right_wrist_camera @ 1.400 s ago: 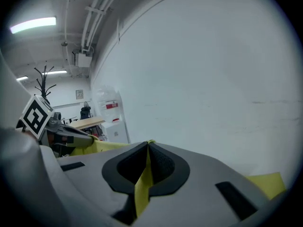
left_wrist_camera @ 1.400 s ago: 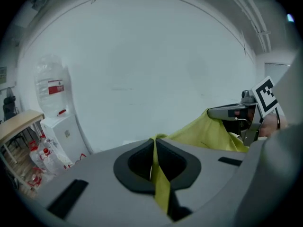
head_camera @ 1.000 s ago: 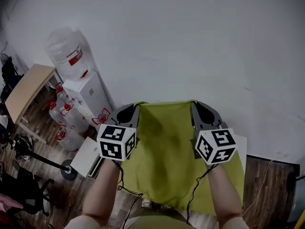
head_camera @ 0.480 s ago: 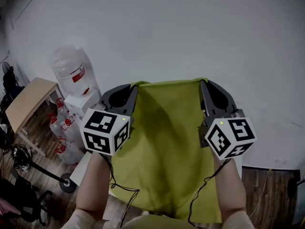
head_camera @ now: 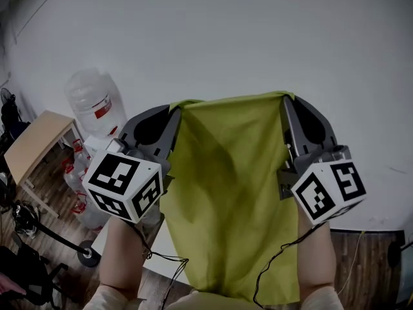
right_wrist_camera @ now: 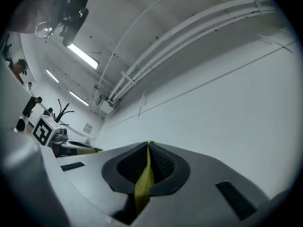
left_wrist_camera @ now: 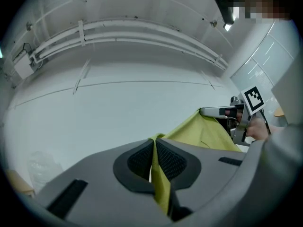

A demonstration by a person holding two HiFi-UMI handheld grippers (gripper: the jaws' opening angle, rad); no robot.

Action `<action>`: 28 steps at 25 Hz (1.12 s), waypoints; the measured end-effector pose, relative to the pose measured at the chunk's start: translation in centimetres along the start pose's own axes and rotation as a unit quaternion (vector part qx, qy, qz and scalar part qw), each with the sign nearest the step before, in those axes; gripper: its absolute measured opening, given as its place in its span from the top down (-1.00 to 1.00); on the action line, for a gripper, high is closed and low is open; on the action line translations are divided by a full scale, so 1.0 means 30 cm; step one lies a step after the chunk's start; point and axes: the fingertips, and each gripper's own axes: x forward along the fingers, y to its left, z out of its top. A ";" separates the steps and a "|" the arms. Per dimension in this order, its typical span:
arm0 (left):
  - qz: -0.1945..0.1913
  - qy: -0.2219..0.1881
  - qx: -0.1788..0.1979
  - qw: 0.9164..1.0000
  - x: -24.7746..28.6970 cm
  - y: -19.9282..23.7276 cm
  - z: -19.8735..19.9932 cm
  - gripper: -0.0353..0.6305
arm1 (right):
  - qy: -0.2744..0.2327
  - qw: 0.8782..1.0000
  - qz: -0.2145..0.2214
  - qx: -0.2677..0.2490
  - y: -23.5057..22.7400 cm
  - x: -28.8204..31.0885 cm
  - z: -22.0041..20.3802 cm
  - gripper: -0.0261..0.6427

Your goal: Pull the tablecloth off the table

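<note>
A yellow-green tablecloth [head_camera: 229, 192] hangs stretched between my two grippers, held up in front of the white wall. My left gripper [head_camera: 175, 108] is shut on its upper left corner, and the right gripper [head_camera: 286, 99] is shut on its upper right corner. In the left gripper view the cloth edge [left_wrist_camera: 161, 183] is pinched between the closed pads, and the cloth [left_wrist_camera: 201, 131] runs across to the right gripper [left_wrist_camera: 222, 111]. A narrow fold of cloth [right_wrist_camera: 143, 183] is clamped between the pads in the right gripper view. A bare piece of the white table [head_camera: 173, 254] shows beside the cloth's lower left edge.
A water dispenser with a large bottle [head_camera: 93, 99] stands at the left against the wall, with spare bottles below it. A wooden side table [head_camera: 32, 137] and a black stand base [head_camera: 84, 254] are on the wooden floor further left. Cables hang from both grippers.
Both grippers have risen and come closer to the camera, lifting the cloth with them. The cloth's top edge now sits higher against the wall.
</note>
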 end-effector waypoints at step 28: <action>-0.057 0.210 -0.055 0.974 -0.411 -0.423 -0.783 0.82 | 0.253 0.961 0.034 0.106 0.208 -0.606 -0.753 0.83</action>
